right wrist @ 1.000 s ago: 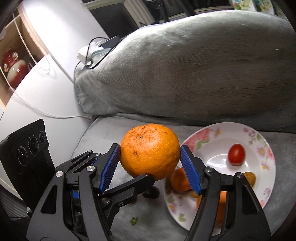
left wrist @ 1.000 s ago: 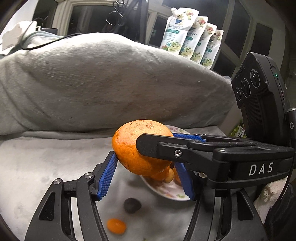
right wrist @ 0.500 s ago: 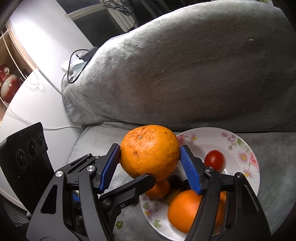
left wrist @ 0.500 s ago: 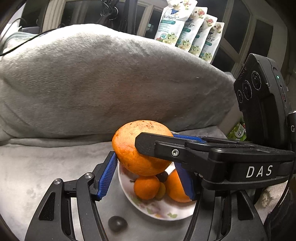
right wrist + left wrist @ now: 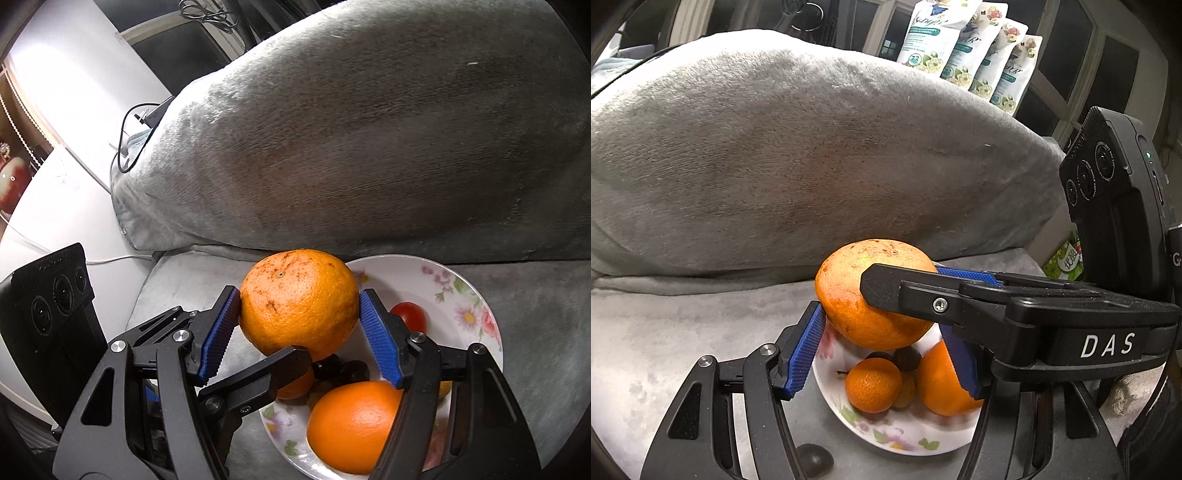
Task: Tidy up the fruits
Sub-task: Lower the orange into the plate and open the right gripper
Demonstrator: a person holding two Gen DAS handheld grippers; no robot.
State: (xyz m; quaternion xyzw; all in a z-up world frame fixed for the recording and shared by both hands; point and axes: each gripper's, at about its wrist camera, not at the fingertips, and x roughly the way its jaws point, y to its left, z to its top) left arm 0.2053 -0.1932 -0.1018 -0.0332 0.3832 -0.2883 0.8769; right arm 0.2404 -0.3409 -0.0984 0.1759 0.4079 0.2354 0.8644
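Note:
A large orange (image 5: 857, 288) (image 5: 299, 299) hangs above the near-left part of a white floral plate (image 5: 905, 439) (image 5: 476, 295). Both grippers clamp this one fruit from crossing directions. My left gripper (image 5: 881, 325) presses its blue pads on the fruit's sides, and one of its fingers (image 5: 258, 376) shows under the fruit in the right wrist view. My right gripper (image 5: 299, 299) is shut on it too, its arm crossing the left wrist view. The plate holds a second orange (image 5: 354, 424), a small mandarin (image 5: 873, 384), a cherry tomato (image 5: 410, 317) and dark small fruits (image 5: 340, 367).
A big grey plush cushion (image 5: 812, 147) rises right behind the plate. One dark small fruit (image 5: 812, 458) lies on the grey cover beside the plate. Printed pouches (image 5: 967, 55) stand at a window behind. A white tabletop (image 5: 55, 184) with a cable (image 5: 136, 147) is at the left.
Both grippers have carried the large orange sideways to a spot over the plate, which now lies under it. The loose fruits on the cover have slid toward the frame's bottom edge. The grip is unchanged.

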